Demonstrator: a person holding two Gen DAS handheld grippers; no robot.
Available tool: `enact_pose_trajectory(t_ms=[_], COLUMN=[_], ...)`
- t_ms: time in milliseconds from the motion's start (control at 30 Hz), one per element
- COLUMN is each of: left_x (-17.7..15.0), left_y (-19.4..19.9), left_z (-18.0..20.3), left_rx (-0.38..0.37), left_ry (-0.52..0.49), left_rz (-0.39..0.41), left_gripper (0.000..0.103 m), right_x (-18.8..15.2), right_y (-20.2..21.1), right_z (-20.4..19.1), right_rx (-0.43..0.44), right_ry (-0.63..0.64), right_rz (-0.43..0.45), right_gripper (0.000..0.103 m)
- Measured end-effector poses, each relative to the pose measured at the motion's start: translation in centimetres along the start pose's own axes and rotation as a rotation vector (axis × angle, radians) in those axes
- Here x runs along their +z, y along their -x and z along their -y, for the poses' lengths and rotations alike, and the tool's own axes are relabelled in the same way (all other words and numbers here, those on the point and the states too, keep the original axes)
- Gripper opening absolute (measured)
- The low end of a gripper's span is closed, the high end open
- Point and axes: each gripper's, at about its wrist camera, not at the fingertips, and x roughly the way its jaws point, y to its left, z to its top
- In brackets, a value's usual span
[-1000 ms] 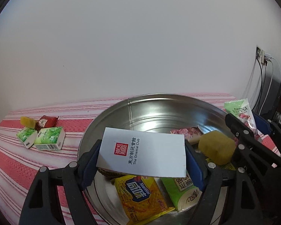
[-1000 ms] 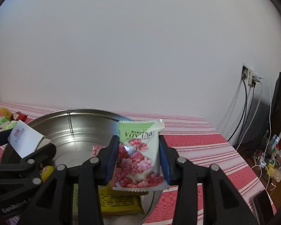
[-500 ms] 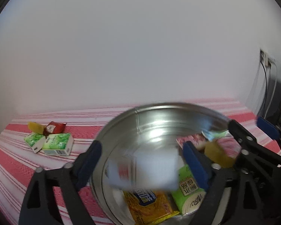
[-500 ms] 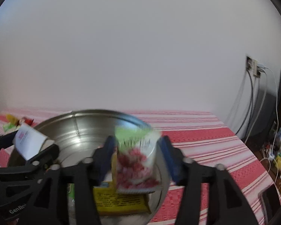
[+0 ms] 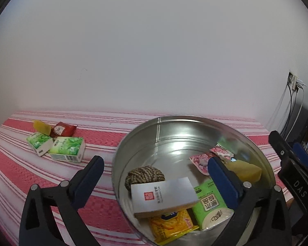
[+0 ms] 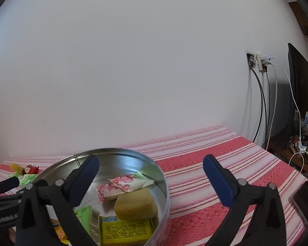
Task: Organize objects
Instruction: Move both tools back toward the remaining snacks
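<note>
A round metal tin (image 5: 195, 120) stands on the red striped cloth. Above its near left edge, my left gripper (image 5: 155, 162) has its jaws opening, with nothing pressed between them. The white card box (image 5: 164, 194) lies tilted in the tin on a yellow snack bag (image 5: 170, 223), beside a rope ball (image 5: 144, 174) and a green carton (image 5: 211, 205). My right gripper (image 6: 151, 160) hangs over the tin's (image 6: 113, 149) right rim, jaws opening and holding nothing. The pink-and-green snack packet (image 6: 129, 181) rests inside against a yellow sponge (image 6: 135, 205).
On the cloth left of the tin lie two green tissue packs (image 5: 67, 148), a red sachet (image 5: 61, 130) and a yellow piece (image 5: 42, 127). A wall socket with cables (image 6: 258, 61), a dark screen (image 6: 299, 82) and a phone (image 6: 306, 201) are on the right.
Both grippers have opened. The white card box dropped from the left jaws into the tin, and the pink-and-green packet fell from the right jaws into it. Both views have drawn back a little.
</note>
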Motion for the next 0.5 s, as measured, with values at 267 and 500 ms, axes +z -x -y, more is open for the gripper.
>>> enact_pose_trajectory(t_ms=[267,500], left_x=[0.0,-0.7], left_y=[1.1,2.5], left_z=[-1.6,-4.3], left_rx=[0.076,0.138], left_ry=[-0.030,-0.100], left_rz=[0.041,0.133], left_gripper=[0.102,0.102], right_x=[0.2,0.4], right_y=[0.9,1.6], right_z=[0.8,1.5], right_rx=[-0.083,-0.155], right_ry=[-0.042,-0.074], right_rz=[0.068,0.118], right_gripper=[0.103,0.103])
